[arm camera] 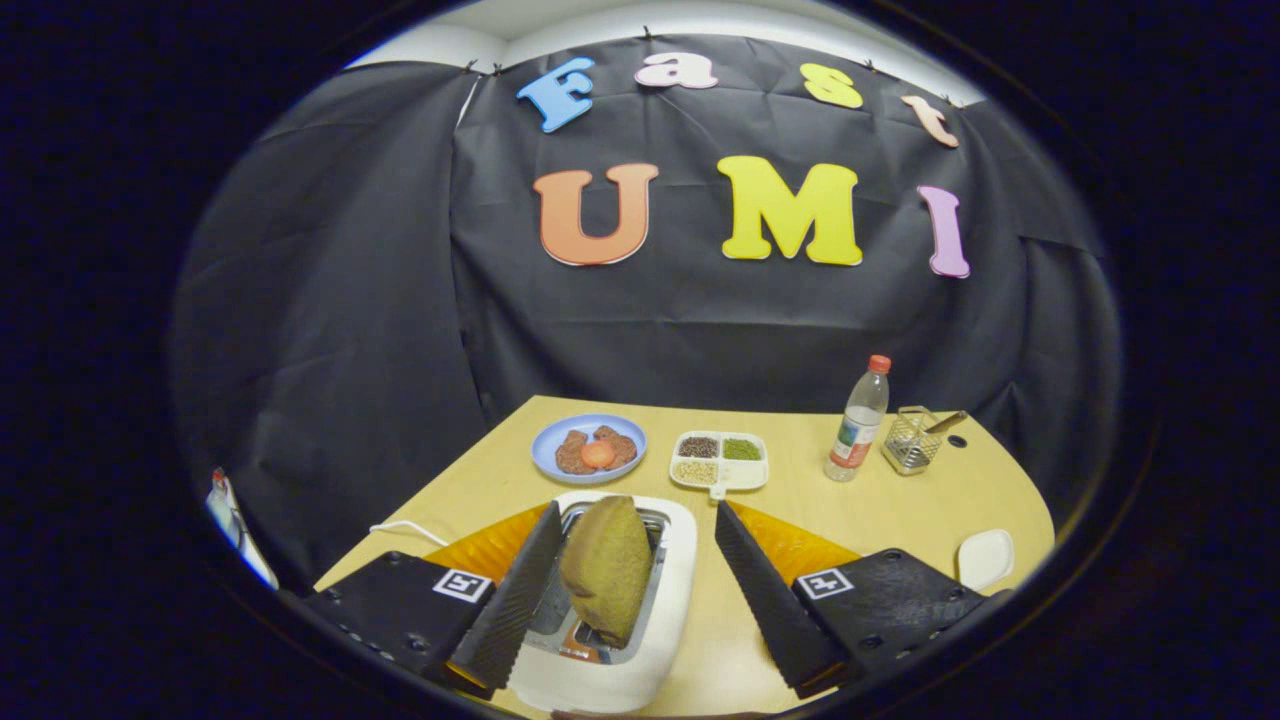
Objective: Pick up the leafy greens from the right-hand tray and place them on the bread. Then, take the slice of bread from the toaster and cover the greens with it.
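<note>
Tongs spread wide, nothing gripped. Both ribbed black fingers angle inward toward their tips; the left finger lies over the left edge of the toaster, the right finger sits just off the toaster's right side, over bare table.

Between the fingers: white toaster with a slice of bread standing up out of its slot. The slice is brown, leaning a little, closer to the left finger than to the right one. Whether the left finger touches it cannot be told; the right finger is clearly apart from it.

Beyond the fingertips, on the pale wooden table:
- blue plate with two brown patties and an orange-red round item on top, ahead and slightly left;
- white divided tray, just right of the plate, with dark, green and pale contents in separate compartments;
- clear bottle with a red cap, upright, farther right;
- small wire basket beside the bottle, something metal leaning in it.

Small white dish near the right finger's base, at the table's edge. White cord runs on the table on the left side, near the left finger's base.

Leafy greens: cannot be made out with certainty.
</note>
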`<action>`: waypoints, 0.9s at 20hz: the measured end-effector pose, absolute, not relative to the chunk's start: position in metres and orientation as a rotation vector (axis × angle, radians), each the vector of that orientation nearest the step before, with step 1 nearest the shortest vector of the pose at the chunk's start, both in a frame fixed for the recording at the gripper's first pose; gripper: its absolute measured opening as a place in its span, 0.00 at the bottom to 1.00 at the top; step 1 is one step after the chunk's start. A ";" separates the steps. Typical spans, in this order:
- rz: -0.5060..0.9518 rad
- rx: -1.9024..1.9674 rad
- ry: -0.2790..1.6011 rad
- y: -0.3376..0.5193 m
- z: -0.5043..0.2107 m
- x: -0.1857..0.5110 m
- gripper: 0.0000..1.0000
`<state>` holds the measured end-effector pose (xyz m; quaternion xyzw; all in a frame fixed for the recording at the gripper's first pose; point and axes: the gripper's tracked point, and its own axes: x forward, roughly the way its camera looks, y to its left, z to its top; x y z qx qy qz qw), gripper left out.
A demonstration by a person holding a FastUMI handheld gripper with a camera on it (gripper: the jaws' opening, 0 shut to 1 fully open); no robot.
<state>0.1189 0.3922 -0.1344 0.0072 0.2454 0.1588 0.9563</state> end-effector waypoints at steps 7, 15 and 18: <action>0.304 0.002 0.578 0.400 -0.154 0.117 0.92; 0.265 -0.027 0.692 0.399 -0.176 0.111 0.16; 0.253 0.000 0.676 0.393 -0.167 0.112 0.06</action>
